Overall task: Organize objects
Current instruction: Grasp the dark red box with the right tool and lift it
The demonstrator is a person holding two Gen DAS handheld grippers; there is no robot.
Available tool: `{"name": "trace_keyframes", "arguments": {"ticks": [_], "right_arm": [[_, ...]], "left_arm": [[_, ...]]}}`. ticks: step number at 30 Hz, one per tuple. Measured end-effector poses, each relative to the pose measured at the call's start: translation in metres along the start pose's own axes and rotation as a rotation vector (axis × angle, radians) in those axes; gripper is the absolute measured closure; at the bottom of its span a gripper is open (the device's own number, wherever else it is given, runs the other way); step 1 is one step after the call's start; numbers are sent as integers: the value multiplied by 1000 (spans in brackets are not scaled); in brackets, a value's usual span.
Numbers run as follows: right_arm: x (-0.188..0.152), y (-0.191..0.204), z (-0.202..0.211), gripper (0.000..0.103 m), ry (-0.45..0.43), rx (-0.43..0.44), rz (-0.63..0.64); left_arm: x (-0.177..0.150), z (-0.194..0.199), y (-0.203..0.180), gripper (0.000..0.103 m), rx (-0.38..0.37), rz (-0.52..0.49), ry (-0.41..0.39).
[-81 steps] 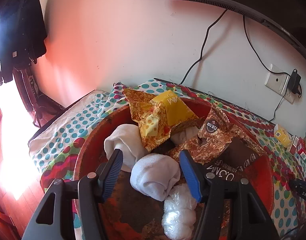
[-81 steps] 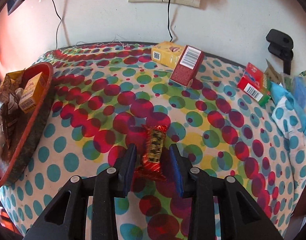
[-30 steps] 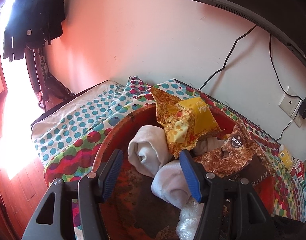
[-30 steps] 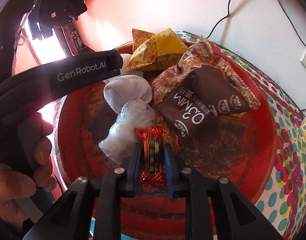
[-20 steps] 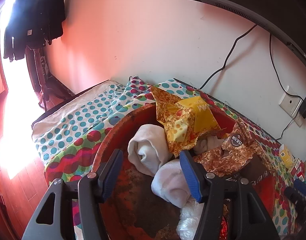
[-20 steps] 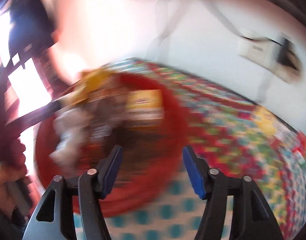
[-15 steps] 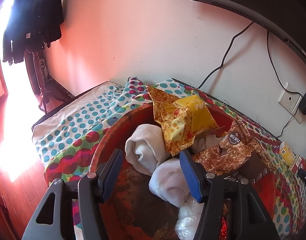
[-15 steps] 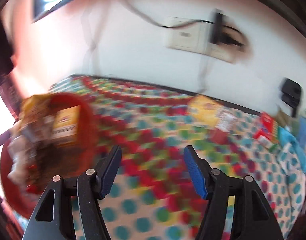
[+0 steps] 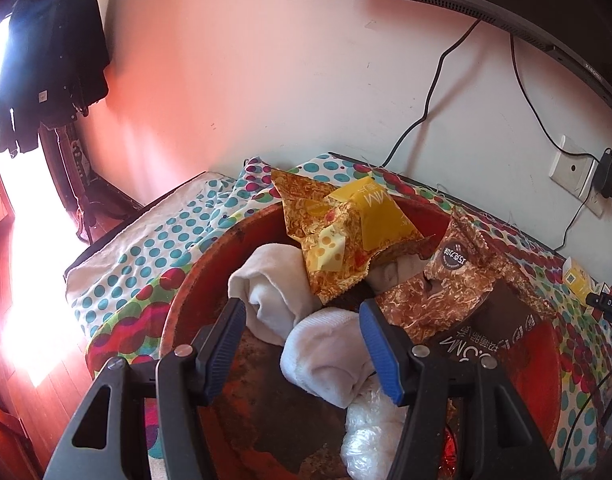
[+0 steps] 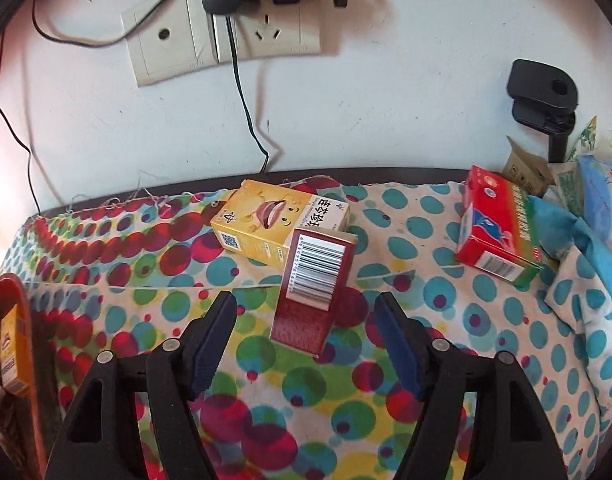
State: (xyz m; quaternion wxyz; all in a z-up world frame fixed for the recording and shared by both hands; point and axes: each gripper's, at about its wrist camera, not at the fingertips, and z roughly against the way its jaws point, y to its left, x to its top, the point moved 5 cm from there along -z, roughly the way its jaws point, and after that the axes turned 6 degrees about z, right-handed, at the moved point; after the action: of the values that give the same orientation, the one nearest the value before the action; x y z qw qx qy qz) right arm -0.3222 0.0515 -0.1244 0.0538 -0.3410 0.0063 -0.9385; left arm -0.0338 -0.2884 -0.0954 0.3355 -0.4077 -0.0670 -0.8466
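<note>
right gripper (image 10: 306, 320): being held spread, empty | dark red box (image 10: 311, 292), flat cardboard, barcode up: being framed between its fingers, leaning on yellow carton (image 10: 278, 222) | left gripper (image 9: 302, 338): being held spread over rusty red bowl (image 9: 210, 280)

Right wrist view. The right tool (image 10: 306, 316) hangs with its blue-padded fingers (image 10: 216, 334) spread wide and nothing between them, above a surface draped in a cloth of red, teal and yellow dots (image 10: 266, 400). Just ahead lies a dark red carton with a white barcode label (image 10: 311, 292), its far end propped on a yellow carton printed with a smiling mouth (image 10: 280, 220) — the two touch. Well to the right sits a red-and-green carton (image 10: 499, 228). At the left edge: the rim of a red tray (image 10: 12, 292). On the wall, a beige socket plate (image 10: 222, 36) with black plugs and cables.
</note>
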Motion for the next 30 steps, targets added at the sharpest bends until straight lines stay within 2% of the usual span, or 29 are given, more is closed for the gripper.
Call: {"name": "trace_keyframes", "arguments": {"ticks": [4,6,8,15,21,26,30], "right_arm": [[-1,2,-12,36,8,1,14],[-2,3,-16,45,18,10,29],[-5,5,-19,60,23,12,55],[-14,-5,-6,74,-12,-5,129],[-32,-24,11,75,-25,-21,173],[-48,-44,25,75,-32,-24,172],[-61,-64,35,75,-33,-24,151]], "left_arm": [[-2,1,-5,42,0,-26,-7],[-3,2,-9,42,6,-50,-14],[-4,3,-13,42,9,-73,-19],[-6,16,-30,42,-6,-140,-76],[-13,21,-44,42,-5,-205,-104],[-12,36,-59,42,-66,-187,-116],[-10,50,-96,42,-128,-263,-110]]}}
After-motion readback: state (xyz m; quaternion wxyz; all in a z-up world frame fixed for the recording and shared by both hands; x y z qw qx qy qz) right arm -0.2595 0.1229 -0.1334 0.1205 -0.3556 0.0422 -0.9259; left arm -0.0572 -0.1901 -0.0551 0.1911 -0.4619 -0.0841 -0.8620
